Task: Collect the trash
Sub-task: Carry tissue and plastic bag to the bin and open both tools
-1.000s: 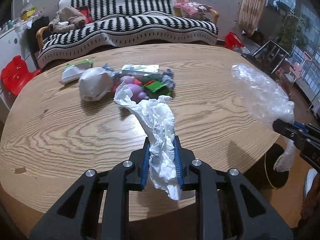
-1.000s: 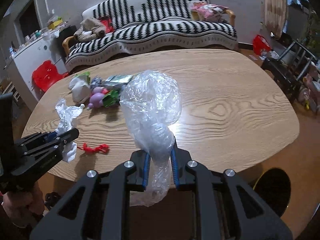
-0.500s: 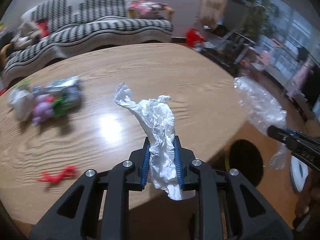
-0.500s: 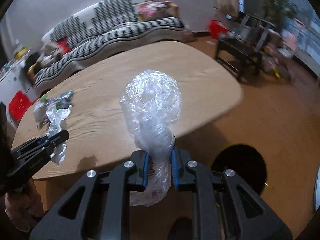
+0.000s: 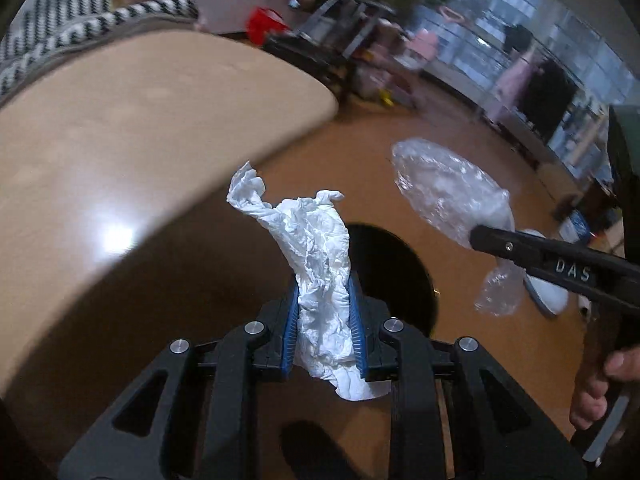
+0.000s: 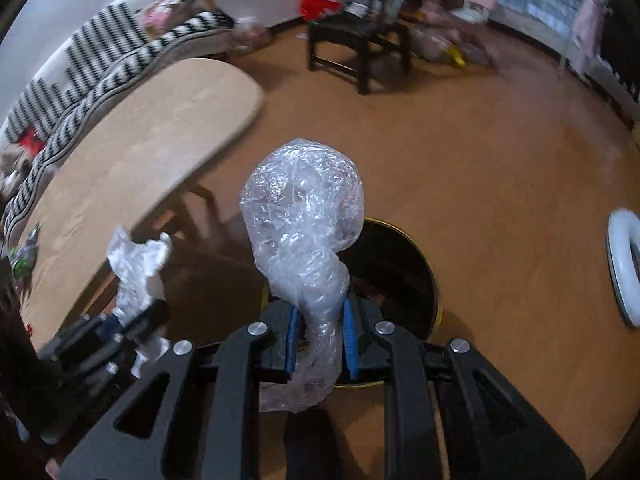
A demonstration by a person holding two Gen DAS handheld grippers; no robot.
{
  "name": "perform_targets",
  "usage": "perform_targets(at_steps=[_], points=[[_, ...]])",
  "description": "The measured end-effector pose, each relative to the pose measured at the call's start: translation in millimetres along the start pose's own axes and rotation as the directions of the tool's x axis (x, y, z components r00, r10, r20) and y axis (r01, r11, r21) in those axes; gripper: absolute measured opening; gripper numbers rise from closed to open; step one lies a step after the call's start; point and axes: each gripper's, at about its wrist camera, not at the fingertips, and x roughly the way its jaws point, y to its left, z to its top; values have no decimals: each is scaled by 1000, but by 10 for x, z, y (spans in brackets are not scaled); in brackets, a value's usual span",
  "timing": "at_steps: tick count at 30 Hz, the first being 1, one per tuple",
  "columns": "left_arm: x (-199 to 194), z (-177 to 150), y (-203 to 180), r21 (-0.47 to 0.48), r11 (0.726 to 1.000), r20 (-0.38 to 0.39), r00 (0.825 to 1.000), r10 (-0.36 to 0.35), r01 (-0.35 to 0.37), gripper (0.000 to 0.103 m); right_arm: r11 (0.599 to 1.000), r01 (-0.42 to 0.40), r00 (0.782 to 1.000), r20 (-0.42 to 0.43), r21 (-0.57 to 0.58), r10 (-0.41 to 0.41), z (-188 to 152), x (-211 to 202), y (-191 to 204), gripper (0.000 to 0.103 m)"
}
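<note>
My left gripper (image 5: 323, 296) is shut on a crumpled white tissue (image 5: 316, 248) that sticks up between its blue pads. My right gripper (image 6: 319, 312) is shut on a wad of clear plastic wrap (image 6: 304, 216). Both hang over the floor beside the wooden table (image 5: 120, 128), above a round black bin (image 6: 400, 272) with a gold rim. In the left wrist view the bin (image 5: 392, 272) lies just behind the tissue, and the right gripper (image 5: 484, 236) with the plastic wrap (image 5: 444, 188) reaches in from the right. In the right wrist view the left gripper (image 6: 148, 312) holds the tissue (image 6: 136, 264) at the lower left.
A striped sofa (image 6: 100, 56) stands behind the table. A dark stool (image 6: 360, 44) and a red bag (image 6: 320, 0) sit on the brown floor further off. Leftover trash (image 6: 24, 252) lies on the table's far end. A white ring-shaped object (image 6: 624, 264) lies on the floor at right.
Both grippers have swung off the table to the right and lower, each keeping its load. The trash pile slid out of the left view and the black bin has come under both.
</note>
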Motion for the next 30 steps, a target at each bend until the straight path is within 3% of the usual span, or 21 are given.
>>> perform_targets(at_steps=[11,13,15,16,18,19,20,30], points=[[638,-48,-302,20,999,-83,996,-45,47,23,999,17,999,-49,45,-15,5,128,-331,19],[685,-39,-318,26,998,-88,995,-46,48,29,999,21,998,-56,45,-18,7,150,-325,19],[715,-21,-325,38,998,-87,995,-41,44,49,999,26,998,-65,45,-23,21,178,-288,23],[721,-20,-321,42,998,-85,995,-43,47,53,999,28,997,-73,46,-24,38,212,-270,27],[719,-34,-313,43,998,-81,996,-47,50,63,998,39,997,-75,49,-35,46,223,-247,41],[729,-32,-317,43,998,-82,995,-48,52,65,998,46,997,-70,48,-42,48,217,-242,56],[715,-41,-314,43,998,-82,995,-48,51,67,997,52,997,-62,48,-49,45,202,-232,60],[489,11,-196,45,999,-51,999,-15,18,84,998,46,998,-32,32,-45,105,121,-110,63]])
